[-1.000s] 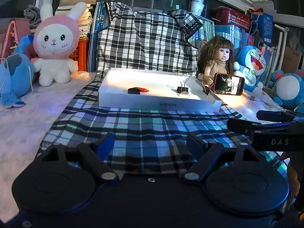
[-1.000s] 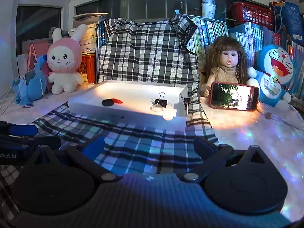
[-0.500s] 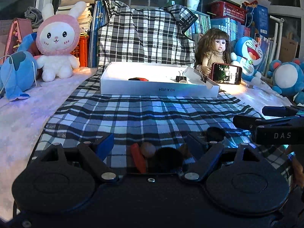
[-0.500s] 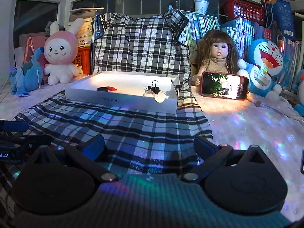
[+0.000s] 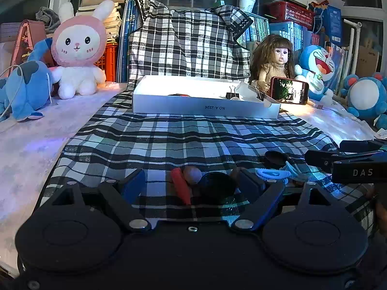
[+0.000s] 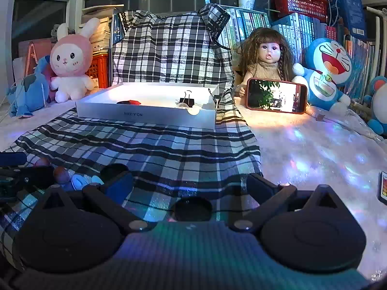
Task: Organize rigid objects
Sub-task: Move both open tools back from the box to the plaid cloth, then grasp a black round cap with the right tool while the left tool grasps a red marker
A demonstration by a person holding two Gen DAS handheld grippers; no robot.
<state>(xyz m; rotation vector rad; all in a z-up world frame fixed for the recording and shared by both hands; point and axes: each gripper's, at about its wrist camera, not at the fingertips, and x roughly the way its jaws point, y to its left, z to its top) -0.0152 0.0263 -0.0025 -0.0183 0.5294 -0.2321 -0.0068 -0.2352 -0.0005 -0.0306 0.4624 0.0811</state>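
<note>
In the left wrist view my left gripper (image 5: 191, 186) is open low over the checked cloth (image 5: 183, 140). A red stick (image 5: 180, 188), a small brown ball (image 5: 192, 175) and a black round disc (image 5: 215, 188) lie between its fingers, none gripped. A light blue clip (image 5: 272, 174) and another black disc (image 5: 275, 157) lie just right of them. My right gripper (image 6: 191, 188) is open too, with a black disc (image 6: 192, 209) on the cloth between its fingers. The white box (image 5: 205, 106) beyond holds a binder clip (image 5: 232, 94) and a red and black piece (image 6: 128, 102).
A doll (image 6: 266, 58) props up a phone (image 6: 277, 95) right of the box. Plush toys stand at both sides: a pink rabbit (image 5: 77, 48) at the left, blue ones (image 6: 326, 72) at the right. Books and crates line the back. A small card (image 6: 383, 188) lies at the far right.
Both grippers have sunk and drawn back from the box. The small pieces at the near end of the cloth have come into view between and beside the fingers.
</note>
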